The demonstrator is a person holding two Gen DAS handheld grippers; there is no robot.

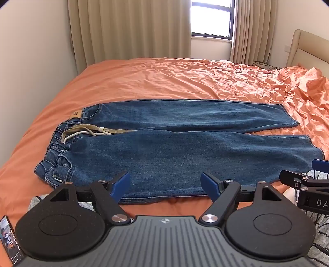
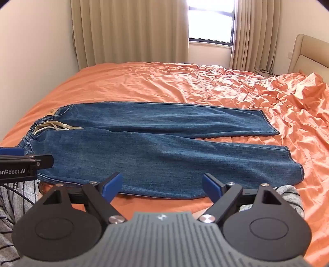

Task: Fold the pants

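Blue jeans (image 1: pixel 174 147) lie flat on the orange bed, waistband with a beige drawstring (image 1: pixel 88 131) at the left, both legs running right, hems at the right. They also show in the right wrist view (image 2: pixel 164 152). My left gripper (image 1: pixel 165 184) is open and empty, held over the near edge of the nearer leg. My right gripper (image 2: pixel 162 184) is open and empty, also at the near edge, further toward the hems. The right gripper's side shows at the right edge of the left wrist view (image 1: pixel 308 180).
The orange bedsheet (image 1: pixel 164 82) is wrinkled, most at the right near the beige headboard (image 1: pixel 308 47). Curtains and a window (image 1: pixel 211 18) stand behind the bed. A phone (image 1: pixel 10 240) lies at the near left. A grey striped sleeve (image 2: pixel 12 197) is at the left.
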